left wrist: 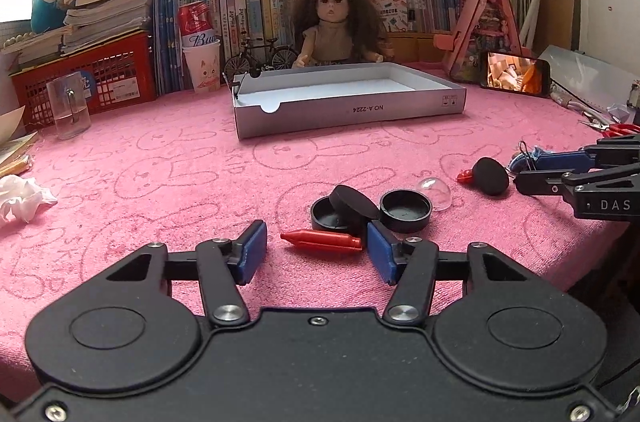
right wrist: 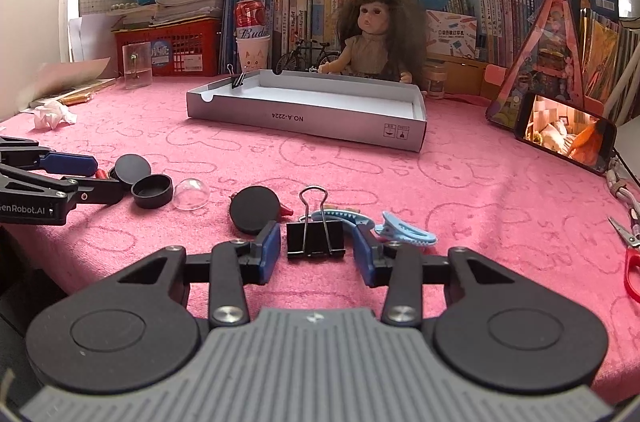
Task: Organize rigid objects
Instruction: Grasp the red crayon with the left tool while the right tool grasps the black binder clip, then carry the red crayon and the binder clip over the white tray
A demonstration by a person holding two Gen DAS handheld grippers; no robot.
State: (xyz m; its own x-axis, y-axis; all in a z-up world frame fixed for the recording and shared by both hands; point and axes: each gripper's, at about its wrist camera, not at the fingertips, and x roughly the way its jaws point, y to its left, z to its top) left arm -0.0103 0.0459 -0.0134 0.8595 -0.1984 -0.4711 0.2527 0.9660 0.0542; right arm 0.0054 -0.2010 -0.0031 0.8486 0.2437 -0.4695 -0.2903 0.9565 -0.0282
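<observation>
- Red crayon lies on the pink cloth in my left wrist view, crosswise between the blue pads of my left gripper, its long axis running from one pad towards the other.
- My left gripper's jaws stand apart around it; the right pad looks to be at the crayon's butt end, the left pad clear of the tip, so I judge it not yet clamped.
- Just beyond the crayon sit two black lids and a clear dome; the grey box stands farther off, straight ahead.
- In my right wrist view a black binder clip stands between the pads of my right gripper, wire handles pointing away from me.
- My right gripper's jaws bracket the clip's body closely, with a thin gap on each side as far as I can tell, so nothing is gripped.
- A blue hair clip lies just beside the right pad, a black disc beside the left one.
- The box lies ahead and a little left; each hand is nearest its own item, and both must carry forward.
</observation>
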